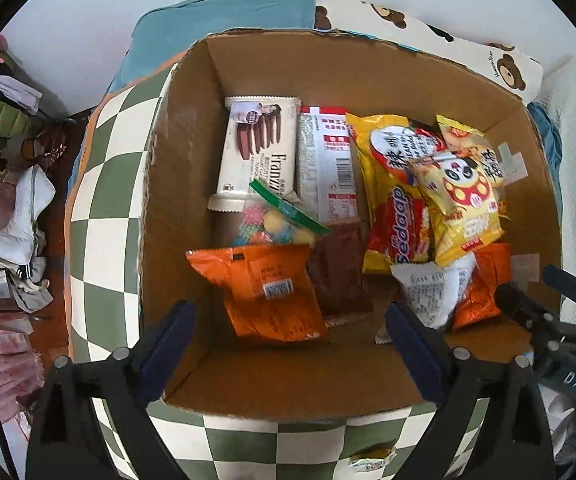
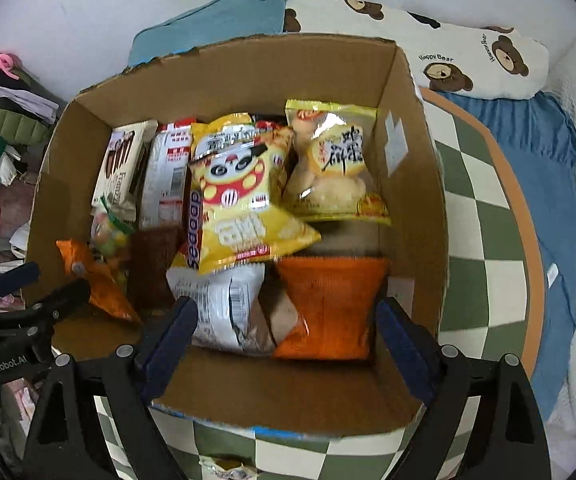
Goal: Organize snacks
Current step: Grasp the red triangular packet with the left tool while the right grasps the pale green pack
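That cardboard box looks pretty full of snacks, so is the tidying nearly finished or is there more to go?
Mostly done, it seems: the cardboard box already holds many packets, including the panda bag and the orange packet. Nothing is in hand; the left hand-held gripper and right hand-held gripper both hover open and empty. One crumpled wrapper lies outside on the checkered cushion.

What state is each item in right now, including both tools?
cardboard box: open-topped, holding snacks
panda snack bag: lying atop other packets
orange packet: sealed, lying flat
candy bag: clipped shut
left tool: open, empty
right tool: open, empty
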The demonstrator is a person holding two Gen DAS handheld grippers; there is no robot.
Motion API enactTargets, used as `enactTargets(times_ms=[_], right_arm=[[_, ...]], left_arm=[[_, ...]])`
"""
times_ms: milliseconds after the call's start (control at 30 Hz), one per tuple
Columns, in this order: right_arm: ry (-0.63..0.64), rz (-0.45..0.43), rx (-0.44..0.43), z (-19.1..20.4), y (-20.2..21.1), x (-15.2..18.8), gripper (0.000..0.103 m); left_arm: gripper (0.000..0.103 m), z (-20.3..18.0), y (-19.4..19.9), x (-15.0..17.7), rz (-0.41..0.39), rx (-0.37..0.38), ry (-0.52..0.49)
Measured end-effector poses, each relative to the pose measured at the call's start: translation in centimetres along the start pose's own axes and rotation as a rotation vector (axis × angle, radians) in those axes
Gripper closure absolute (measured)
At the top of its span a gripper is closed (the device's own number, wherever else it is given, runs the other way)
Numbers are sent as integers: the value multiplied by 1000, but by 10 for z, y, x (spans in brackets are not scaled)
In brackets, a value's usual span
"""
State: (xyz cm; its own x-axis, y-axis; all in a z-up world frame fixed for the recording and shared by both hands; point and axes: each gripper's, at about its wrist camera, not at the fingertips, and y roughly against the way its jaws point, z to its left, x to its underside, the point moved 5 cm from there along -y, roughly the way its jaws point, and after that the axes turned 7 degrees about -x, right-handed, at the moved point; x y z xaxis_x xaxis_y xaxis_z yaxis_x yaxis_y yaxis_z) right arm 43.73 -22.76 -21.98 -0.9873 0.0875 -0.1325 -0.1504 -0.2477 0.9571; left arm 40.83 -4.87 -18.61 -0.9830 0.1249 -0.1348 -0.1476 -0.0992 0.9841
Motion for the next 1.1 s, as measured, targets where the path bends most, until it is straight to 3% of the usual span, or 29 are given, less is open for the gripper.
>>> enactTargets(times_ms=[267, 433, 600, 667, 767, 833, 967, 1100], right_arm=[[14, -71, -29, 12, 35, 33, 10], [-2, -111, -99, 21, 48, 88, 10], [-94, -30, -213, 30, 6, 173, 11], [-136, 24, -244, 35, -20, 204, 17], [-171, 86, -264, 43, -50, 231, 18], [-156, 106, -244, 51, -69, 245, 19], [-120, 115, -174, 57, -96, 254, 39], [-118, 70, -153, 51, -92, 256, 40]], left_arm=[[6, -5, 37, 23, -86, 13, -21], [6, -4, 58, 76, -181, -61, -91], [6, 4, 28, 134, -146, -119, -133], [6, 9, 8, 154, -103, -135, -142], [6, 19, -23, 175, -33, -140, -143], [6, 23, -32, 179, -22, -147, -141], [6, 18, -42, 171, -8, -128, -144], [6, 4, -47, 146, -21, -99, -139]])
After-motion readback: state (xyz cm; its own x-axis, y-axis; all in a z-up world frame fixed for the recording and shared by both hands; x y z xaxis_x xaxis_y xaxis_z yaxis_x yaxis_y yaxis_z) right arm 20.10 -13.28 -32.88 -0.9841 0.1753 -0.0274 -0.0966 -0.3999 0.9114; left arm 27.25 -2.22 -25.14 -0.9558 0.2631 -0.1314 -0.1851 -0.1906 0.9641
